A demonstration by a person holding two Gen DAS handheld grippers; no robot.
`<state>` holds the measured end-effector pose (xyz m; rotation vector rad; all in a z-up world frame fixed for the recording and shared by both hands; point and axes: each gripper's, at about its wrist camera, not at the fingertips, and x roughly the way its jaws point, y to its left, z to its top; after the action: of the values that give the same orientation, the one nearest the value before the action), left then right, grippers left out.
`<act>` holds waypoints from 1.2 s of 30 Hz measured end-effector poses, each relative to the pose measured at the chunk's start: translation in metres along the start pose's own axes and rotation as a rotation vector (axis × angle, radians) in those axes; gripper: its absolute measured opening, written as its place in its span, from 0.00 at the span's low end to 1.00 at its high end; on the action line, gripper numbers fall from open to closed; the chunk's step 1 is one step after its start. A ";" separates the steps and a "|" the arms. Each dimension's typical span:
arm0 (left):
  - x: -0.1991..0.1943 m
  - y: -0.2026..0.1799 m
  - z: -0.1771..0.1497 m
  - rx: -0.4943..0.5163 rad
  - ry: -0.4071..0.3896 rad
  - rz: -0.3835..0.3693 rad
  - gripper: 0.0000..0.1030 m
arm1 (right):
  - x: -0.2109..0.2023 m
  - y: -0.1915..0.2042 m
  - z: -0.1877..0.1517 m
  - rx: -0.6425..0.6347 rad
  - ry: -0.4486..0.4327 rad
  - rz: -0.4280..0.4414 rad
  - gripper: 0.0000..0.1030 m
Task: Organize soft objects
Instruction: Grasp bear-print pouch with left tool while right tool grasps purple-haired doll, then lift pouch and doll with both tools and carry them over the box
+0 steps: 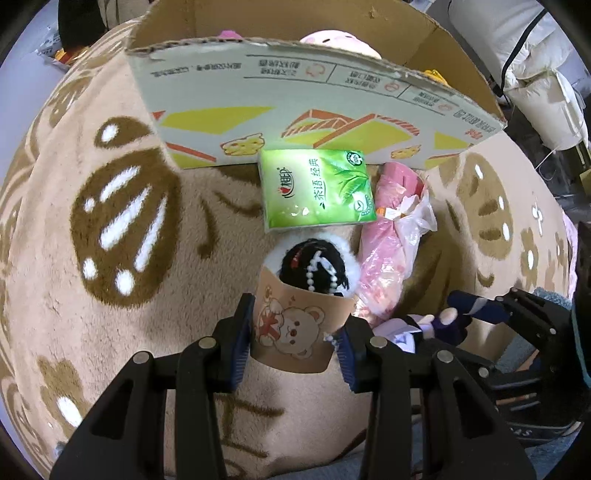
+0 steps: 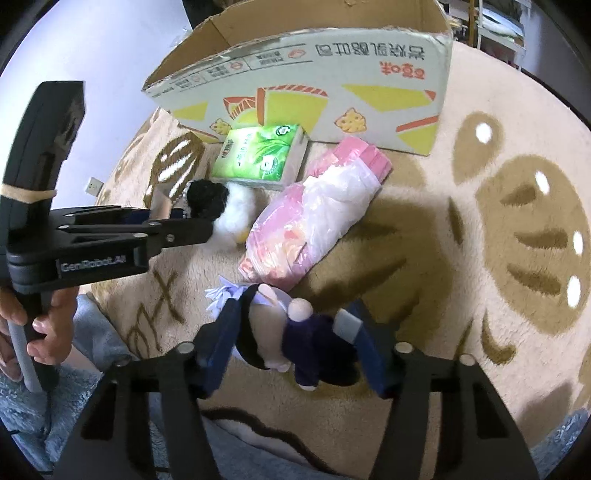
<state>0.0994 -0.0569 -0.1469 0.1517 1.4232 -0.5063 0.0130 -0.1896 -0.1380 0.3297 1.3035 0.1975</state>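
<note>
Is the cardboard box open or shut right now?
Open. The cardboard box has no top flaps closed over it, and in the left wrist view a pink plush shows above its near wall.

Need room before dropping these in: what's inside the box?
Over the box front wall, a pink plush, a pink scrap and something yellow peek out. The wall hides the rest.

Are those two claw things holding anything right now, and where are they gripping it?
The left gripper clamps the bear-print card tag of a black-and-white plush charm by its side edges. The right gripper has a dark-robed doll between its jaws, around the body.
</note>
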 end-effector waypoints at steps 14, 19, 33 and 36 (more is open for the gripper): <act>-0.046 0.005 -0.022 -0.022 -0.114 0.050 0.37 | -0.027 0.002 0.000 -0.026 -0.114 0.005 0.10; -0.047 0.005 -0.021 -0.024 -0.127 0.026 0.34 | -0.039 0.010 -0.004 -0.063 -0.155 -0.008 0.05; -0.036 0.007 -0.019 -0.047 -0.122 0.070 0.33 | -0.054 0.013 -0.002 -0.052 -0.239 -0.039 0.05; -0.047 0.003 -0.021 -0.031 -0.160 0.074 0.33 | -0.063 0.012 -0.001 -0.051 -0.283 -0.045 0.05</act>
<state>0.0786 -0.0340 -0.1056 0.1351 1.2644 -0.4256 -0.0040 -0.1989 -0.0773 0.2742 1.0233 0.1402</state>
